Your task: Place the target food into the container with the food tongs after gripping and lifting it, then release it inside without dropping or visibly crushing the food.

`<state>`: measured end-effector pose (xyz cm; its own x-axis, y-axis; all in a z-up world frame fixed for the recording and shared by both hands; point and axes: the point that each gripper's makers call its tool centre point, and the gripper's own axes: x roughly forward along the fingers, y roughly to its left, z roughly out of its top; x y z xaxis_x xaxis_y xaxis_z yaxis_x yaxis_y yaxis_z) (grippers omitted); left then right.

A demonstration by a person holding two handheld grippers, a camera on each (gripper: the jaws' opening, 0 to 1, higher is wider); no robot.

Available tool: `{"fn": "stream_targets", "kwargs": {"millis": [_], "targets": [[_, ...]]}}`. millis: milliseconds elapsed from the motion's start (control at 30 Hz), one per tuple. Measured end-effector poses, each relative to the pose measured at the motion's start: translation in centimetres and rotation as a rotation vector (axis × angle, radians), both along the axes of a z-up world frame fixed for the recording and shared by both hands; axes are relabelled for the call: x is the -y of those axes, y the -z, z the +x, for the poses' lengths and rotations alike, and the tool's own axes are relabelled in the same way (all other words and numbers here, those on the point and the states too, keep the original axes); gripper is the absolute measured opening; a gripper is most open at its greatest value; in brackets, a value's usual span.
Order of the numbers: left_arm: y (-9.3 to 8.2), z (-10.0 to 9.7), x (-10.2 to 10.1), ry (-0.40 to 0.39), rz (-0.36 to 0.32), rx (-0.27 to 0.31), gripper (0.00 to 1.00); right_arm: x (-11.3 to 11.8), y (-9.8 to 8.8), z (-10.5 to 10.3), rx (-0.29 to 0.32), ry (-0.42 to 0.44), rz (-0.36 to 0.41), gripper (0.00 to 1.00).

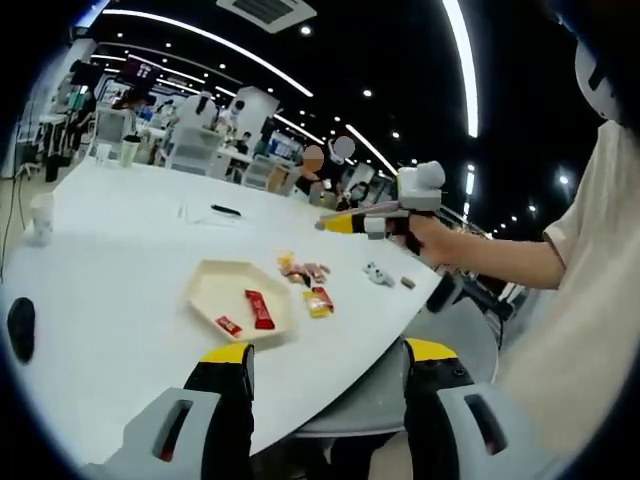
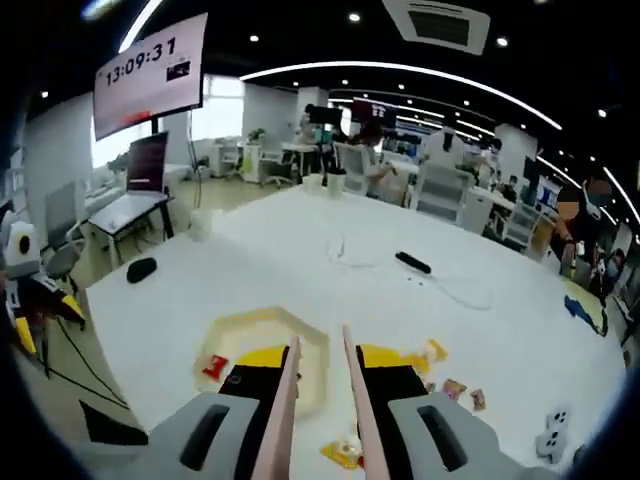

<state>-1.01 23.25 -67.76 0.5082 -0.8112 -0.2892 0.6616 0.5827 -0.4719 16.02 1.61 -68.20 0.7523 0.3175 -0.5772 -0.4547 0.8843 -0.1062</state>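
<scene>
A cream hexagonal tray (image 1: 215,275) lies on the white table and holds two red packets (image 1: 260,308). Several loose snack packets (image 1: 308,272) lie just beyond it, among them a yellow one (image 1: 318,302). My left gripper (image 1: 330,352) is open and empty, off the table's near edge. My right gripper (image 1: 400,205), in a person's hand, hovers above the packets. In the right gripper view my right gripper (image 2: 320,360) is shut on pink food tongs (image 2: 285,400), whose arms stand apart over the tray (image 2: 260,320). A red packet (image 2: 213,365) lies in it and a yellow packet (image 2: 345,455) below.
A black mouse (image 2: 141,268) sits near the table edge, and a black pen-like object (image 2: 412,262) with a white cable (image 2: 340,250) lies farther in. A small white object (image 1: 377,272) rests by the packets. A paper cup (image 1: 40,215) stands at the left. Desks, chairs and people fill the background.
</scene>
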Motion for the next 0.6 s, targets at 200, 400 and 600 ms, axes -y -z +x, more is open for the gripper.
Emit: {"fn": "stream_targets", "kwargs": {"millis": [200,400,600], "targets": [[0.7,-1.0,0.0,0.005,0.011,-0.025,0.60,3.7,4.1,-2.3,-0.093,0.096,0.018,0.25],[1.1,-1.6,0.3,0.024,0.022,-0.039,0.60,5.0,8.2,-4.3,-0.189,0.235,0.125,0.27],[1.2,-1.9,0.4,0.034,0.034,-0.050,0.60,6.2,11.1,-5.3,-0.262,0.349,0.203,0.28]]}}
